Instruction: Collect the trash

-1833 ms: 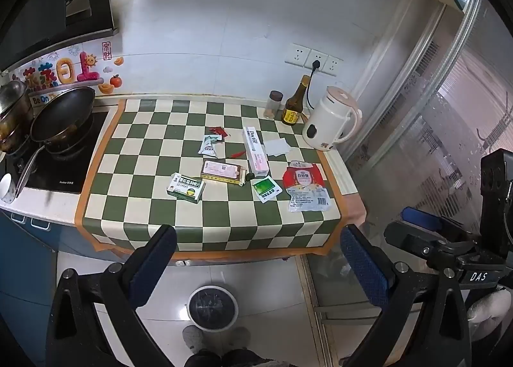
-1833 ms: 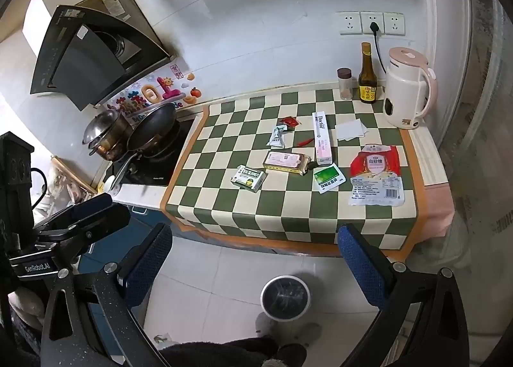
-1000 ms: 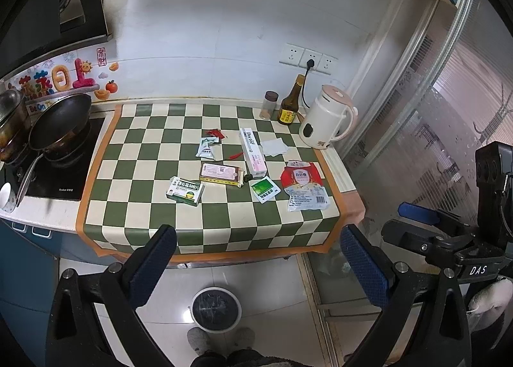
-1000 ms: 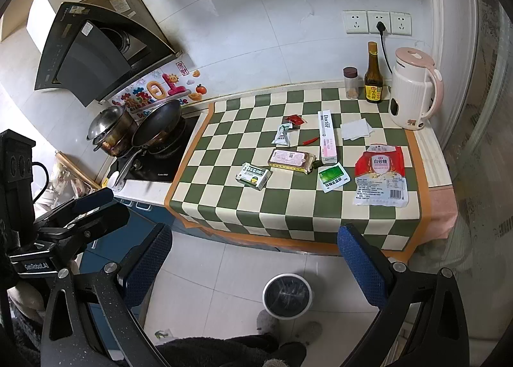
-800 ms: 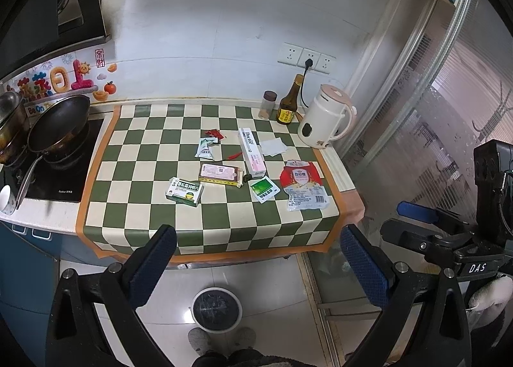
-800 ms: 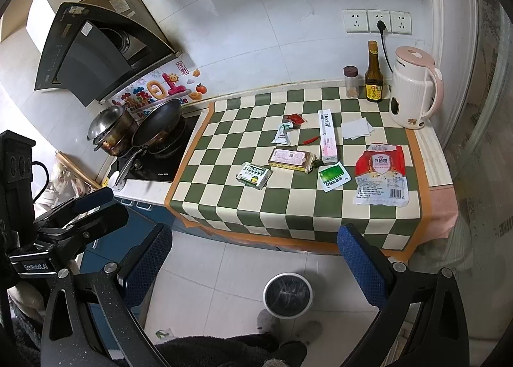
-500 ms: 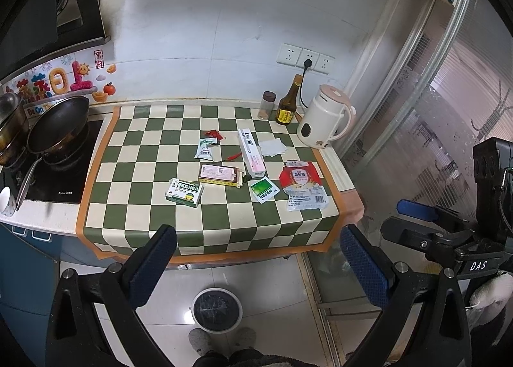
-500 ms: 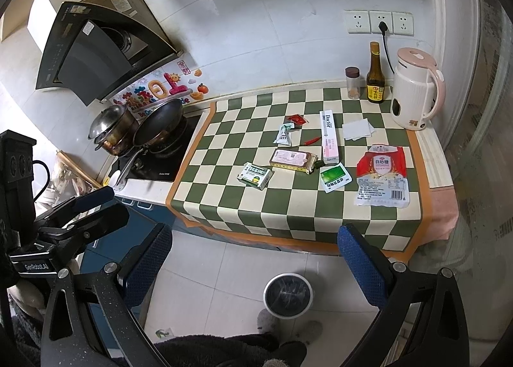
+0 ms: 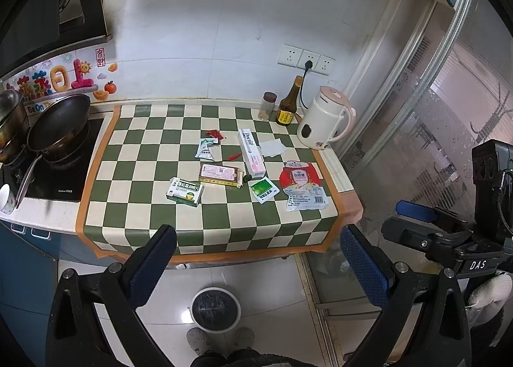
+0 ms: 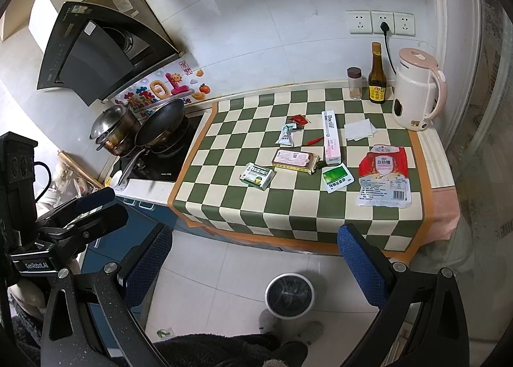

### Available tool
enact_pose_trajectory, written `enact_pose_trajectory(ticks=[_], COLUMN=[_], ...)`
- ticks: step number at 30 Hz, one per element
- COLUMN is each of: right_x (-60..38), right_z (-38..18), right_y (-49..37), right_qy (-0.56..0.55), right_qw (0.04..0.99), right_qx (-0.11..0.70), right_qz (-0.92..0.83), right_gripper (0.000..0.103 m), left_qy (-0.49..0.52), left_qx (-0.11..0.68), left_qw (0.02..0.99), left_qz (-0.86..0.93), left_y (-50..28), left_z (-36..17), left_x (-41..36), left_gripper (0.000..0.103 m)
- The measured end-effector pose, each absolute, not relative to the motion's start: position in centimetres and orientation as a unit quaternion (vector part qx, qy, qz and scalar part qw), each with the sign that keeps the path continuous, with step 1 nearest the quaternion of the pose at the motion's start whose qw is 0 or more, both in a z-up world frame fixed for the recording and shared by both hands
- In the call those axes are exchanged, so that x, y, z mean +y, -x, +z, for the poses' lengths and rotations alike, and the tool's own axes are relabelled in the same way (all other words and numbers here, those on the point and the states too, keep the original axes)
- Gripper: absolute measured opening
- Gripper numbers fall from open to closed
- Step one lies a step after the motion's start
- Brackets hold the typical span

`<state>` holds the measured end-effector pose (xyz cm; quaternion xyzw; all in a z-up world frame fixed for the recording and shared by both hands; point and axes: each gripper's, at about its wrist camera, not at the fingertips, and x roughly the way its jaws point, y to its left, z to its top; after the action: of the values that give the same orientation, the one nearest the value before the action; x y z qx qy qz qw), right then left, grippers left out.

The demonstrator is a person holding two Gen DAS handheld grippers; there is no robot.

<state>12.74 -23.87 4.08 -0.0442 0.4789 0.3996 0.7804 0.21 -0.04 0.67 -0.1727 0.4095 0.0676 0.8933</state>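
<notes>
**Green checks, red packets**

The cloth (image 10: 288,216), centre frame, is green-and-cream checked with an orange border. On it lie a red-and-clear bag (image 10: 384,174), a green sachet (image 10: 336,177) and a pink-white box (image 10: 332,137). Upper right, the kettle (image 10: 415,94) is white and pink.

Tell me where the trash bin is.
The trash bin stands on the floor tiles in front of the checkered counter, low centre in both wrist views, just ahead of the person's feet.

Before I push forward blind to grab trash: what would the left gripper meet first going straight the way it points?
Probably the checkered mat near the counter's front edge, short of the green medicine box. The left gripper is open; depth is unclear.
</notes>
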Motion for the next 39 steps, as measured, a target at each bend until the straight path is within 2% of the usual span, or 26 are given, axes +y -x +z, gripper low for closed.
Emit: enact_pose_trajectory(ticks=[39], right_x=[-20.7], right_z=[3.7], right_y=[-10.6], right_qy=[0.046], right_qw=[0.777], right_qx=[0.483], right_qz=[0.401], right_gripper=[0.103], left_qy=[0.177], left_qx=[0.412], left_qw=[0.892], left_qz=[0.060], left_y=[-0.2], left_z=[0.7], left_x=[0.0], left_gripper=[0.103])
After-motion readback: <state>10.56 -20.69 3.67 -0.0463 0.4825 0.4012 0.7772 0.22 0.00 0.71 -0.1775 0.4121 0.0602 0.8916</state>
